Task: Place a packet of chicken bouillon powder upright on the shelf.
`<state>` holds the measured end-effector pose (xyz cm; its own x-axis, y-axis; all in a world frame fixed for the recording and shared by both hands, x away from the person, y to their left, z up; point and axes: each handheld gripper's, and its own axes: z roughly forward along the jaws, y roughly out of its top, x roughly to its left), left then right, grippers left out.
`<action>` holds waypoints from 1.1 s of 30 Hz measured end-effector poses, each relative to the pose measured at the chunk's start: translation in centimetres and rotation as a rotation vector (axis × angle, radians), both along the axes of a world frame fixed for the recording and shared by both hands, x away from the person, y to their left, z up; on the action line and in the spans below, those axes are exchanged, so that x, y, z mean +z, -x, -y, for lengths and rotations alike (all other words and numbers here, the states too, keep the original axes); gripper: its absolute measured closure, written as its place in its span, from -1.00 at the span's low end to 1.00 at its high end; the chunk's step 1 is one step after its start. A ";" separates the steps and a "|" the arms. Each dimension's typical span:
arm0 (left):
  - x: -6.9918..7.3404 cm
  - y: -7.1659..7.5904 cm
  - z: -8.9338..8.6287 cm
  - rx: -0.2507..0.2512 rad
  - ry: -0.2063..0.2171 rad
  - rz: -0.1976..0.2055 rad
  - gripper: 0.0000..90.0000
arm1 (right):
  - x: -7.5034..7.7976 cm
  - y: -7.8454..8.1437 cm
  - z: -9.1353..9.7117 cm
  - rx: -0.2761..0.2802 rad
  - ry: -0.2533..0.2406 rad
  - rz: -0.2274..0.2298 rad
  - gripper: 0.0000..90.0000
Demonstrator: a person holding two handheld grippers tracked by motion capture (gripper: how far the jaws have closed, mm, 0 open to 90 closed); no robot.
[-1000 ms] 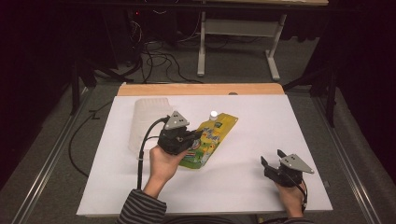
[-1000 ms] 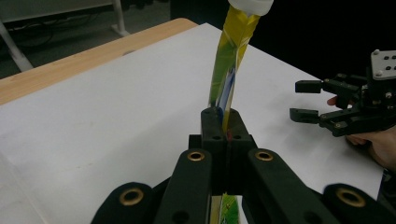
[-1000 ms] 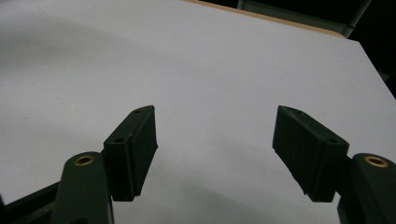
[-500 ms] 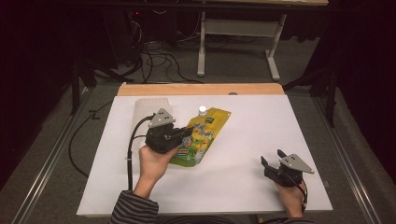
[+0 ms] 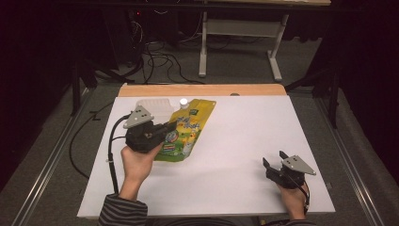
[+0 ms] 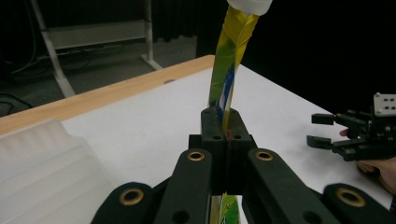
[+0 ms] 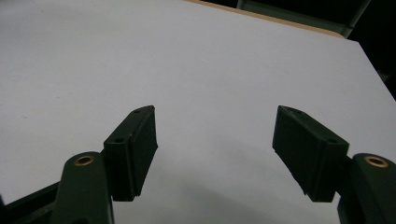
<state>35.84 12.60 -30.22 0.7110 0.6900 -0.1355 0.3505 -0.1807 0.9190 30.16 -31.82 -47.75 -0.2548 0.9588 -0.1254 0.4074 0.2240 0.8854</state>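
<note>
Looking down from the high view, the left claw [image 5: 164,129] is clamped on a yellow pouch [image 5: 190,127] lying on the white surface [image 5: 235,141], probably to drag it toward the clear tray [image 5: 153,104]. Its own view shows the jaws pressed tight on the pouch's edge [image 6: 229,70]. The right claw [image 7: 215,149] rests idle, jaws apart over bare surface.

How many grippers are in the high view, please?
2. The left gripper is clamped on the yellow pouch at the table's left; the right gripper sits open near the front right corner.
</note>
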 end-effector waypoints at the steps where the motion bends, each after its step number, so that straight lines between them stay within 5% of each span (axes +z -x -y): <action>1: 0.1 0.0 -0.4 0.007 0.000 0.000 1.00 | 0.0 0.0 0.0 -0.002 -0.002 0.000 -0.30; 17: 0.9 -0.6 -4.4 0.126 -0.015 0.057 1.00 | 0.0 -0.1 -0.1 -0.005 0.005 -0.008 -0.30; 25: -0.1 -2.2 -4.7 0.174 -0.094 0.075 1.00 | 0.0 -0.1 -0.1 -0.008 0.006 -0.008 -0.30; 33: -1.7 -4.1 -4.4 0.191 -0.129 0.066 1.00 | 0.0 -0.1 -0.1 -0.007 0.007 -0.009 -0.31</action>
